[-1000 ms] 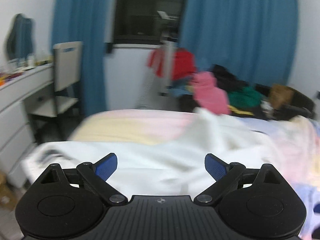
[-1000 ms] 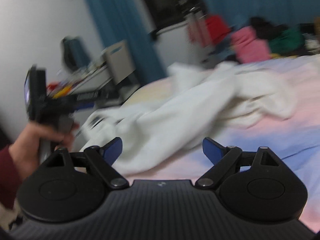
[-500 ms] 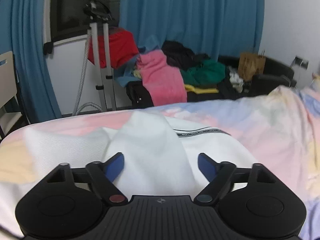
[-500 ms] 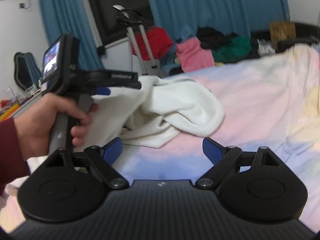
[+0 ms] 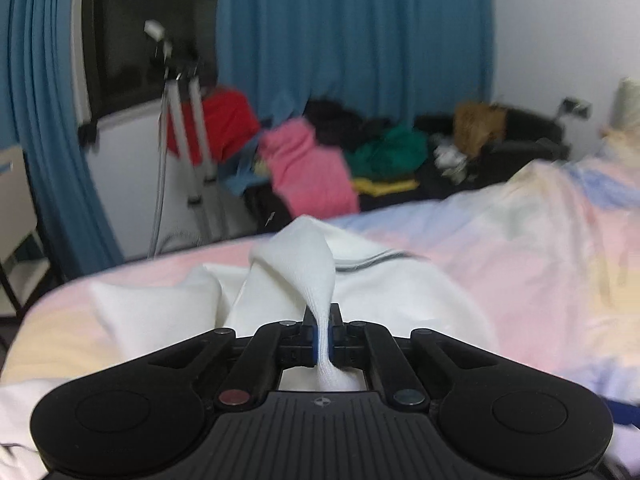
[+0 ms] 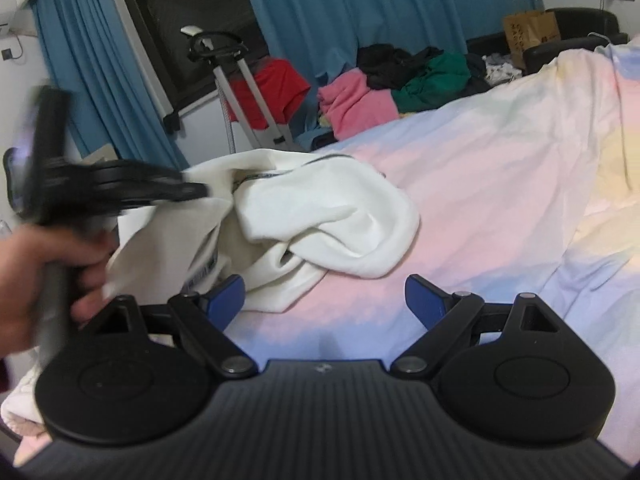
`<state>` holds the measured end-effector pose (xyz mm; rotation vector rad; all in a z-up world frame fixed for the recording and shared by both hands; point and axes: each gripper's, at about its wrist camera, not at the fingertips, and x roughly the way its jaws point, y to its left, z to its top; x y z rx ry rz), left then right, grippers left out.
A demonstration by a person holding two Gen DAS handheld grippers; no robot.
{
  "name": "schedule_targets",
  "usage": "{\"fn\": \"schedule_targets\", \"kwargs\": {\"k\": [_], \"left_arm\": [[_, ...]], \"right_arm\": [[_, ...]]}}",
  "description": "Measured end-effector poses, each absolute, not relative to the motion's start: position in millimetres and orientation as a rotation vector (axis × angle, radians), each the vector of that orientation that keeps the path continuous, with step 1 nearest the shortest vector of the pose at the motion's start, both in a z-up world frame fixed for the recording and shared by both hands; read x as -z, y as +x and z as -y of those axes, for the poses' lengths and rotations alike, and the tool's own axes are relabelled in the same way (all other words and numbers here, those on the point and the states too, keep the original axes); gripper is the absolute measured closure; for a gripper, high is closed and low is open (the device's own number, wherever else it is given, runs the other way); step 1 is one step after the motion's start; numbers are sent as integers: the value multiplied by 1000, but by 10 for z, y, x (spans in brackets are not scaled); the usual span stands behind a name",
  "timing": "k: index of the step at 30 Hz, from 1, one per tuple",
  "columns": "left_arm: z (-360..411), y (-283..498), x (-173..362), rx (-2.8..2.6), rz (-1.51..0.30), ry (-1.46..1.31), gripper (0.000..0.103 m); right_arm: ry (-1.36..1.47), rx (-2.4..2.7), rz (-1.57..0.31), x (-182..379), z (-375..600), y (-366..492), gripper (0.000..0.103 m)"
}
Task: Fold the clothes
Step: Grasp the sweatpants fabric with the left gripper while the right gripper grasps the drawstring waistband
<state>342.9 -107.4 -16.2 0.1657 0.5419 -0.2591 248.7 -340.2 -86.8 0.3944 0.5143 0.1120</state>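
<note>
Bedspread (image 6: pixel 500 184) lies bare right of the crumpled white garment (image 6: pixel 320 216); left gripper (image 5: pixel 323 334) pinches a raised fold, while right gripper (image 6: pixel 324 298) hovers wide apart, empty.

Both views ride low on hand-held grippers, looking forward along the fingers and slightly down over the bed (image 5: pixel 520 248). The left wrist camera sits very near the white garment (image 5: pixel 304 264) – cloth fills its lower centre. The right wrist camera stands a little further off, to the side, and sees the left gripper (image 6: pixel 200 190) at its left edge. The 2 views share the garment, blue curtains (image 6: pixel 320 8) and the clothes pile (image 5: pixel 320 168).
</note>
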Motion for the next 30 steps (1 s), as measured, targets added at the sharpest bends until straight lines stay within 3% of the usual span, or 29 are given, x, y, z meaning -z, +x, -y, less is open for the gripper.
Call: {"fn": "schedule_targets", "kwargs": {"k": [7, 14, 17, 20, 30], "left_arm": [[848, 2055, -64, 387, -454, 143, 100], [475, 1197, 557, 418, -570, 42, 100], [333, 1149, 844, 407, -632, -45, 100], [226, 1209, 975, 415, -635, -120, 100], [-110, 1541, 1253, 489, -661, -367, 99]], "right_arm": [[521, -141, -453, 680, 3586, 2269, 14], [783, -224, -454, 612, 3939, 2040, 13], [812, -249, -458, 648, 3962, 1986, 14], [768, -257, -480, 663, 3828, 2013, 28], [880, -173, -600, 781, 3496, 3070, 27]]}}
